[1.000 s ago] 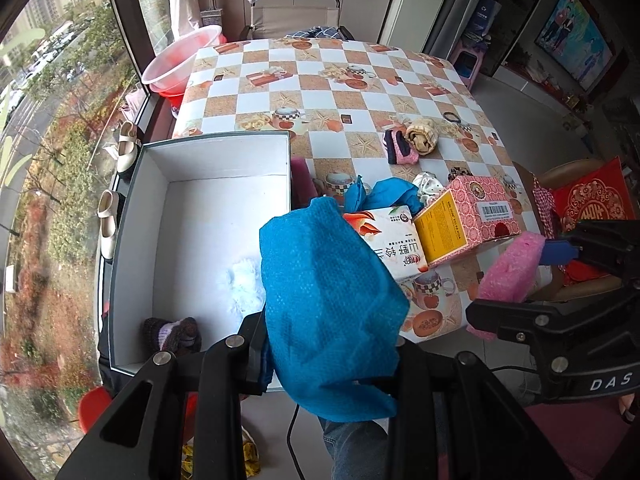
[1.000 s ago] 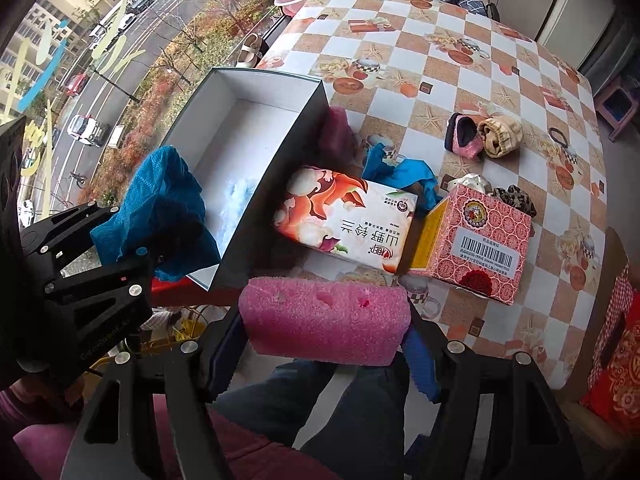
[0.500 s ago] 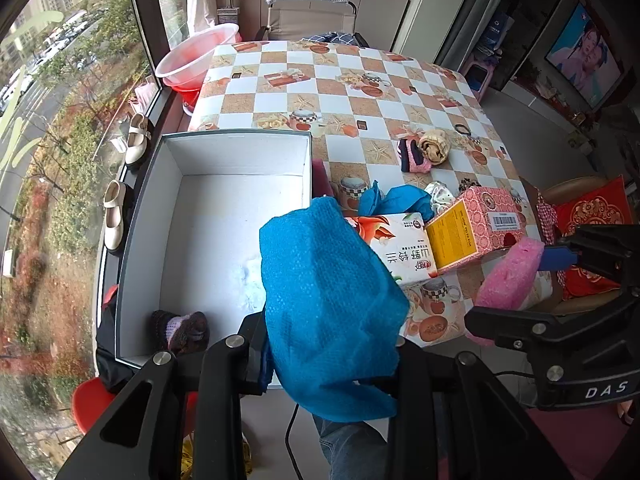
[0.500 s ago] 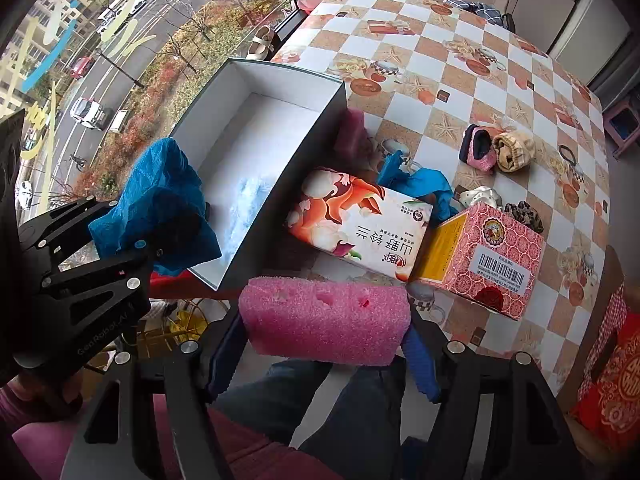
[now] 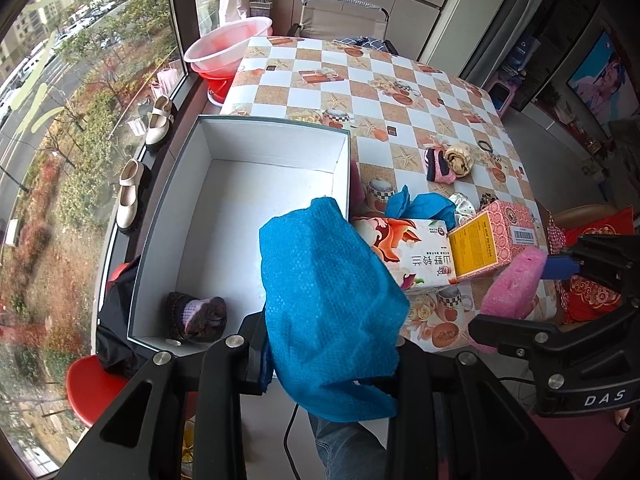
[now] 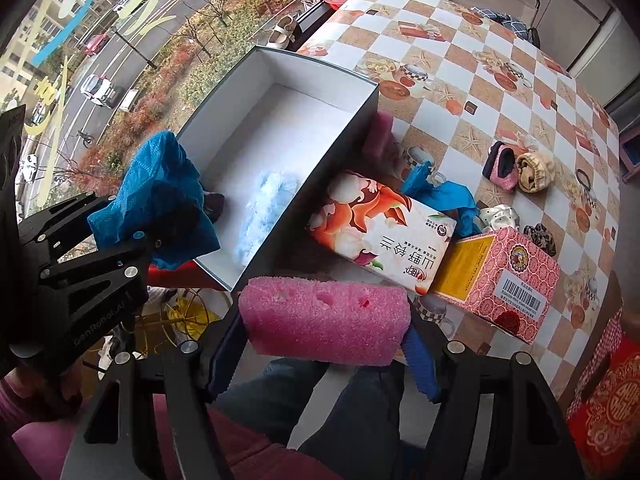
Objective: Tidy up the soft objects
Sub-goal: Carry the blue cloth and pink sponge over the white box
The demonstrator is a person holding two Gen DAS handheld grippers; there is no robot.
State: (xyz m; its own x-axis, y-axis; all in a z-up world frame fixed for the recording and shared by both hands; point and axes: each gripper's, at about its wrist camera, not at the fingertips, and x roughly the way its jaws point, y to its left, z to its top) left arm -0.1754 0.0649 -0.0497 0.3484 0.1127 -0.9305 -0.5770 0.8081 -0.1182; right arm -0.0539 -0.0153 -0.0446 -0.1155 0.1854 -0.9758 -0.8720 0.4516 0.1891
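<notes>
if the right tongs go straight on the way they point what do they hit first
Probably the floral tissue box, which lies directly ahead of the right tongs and the pink sponge they hold; depth is unclear, so the table edge could come first.

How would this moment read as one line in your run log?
left gripper: shut on blue cloth | right gripper: shut on pink sponge | white box: open, holds knitted item
</notes>
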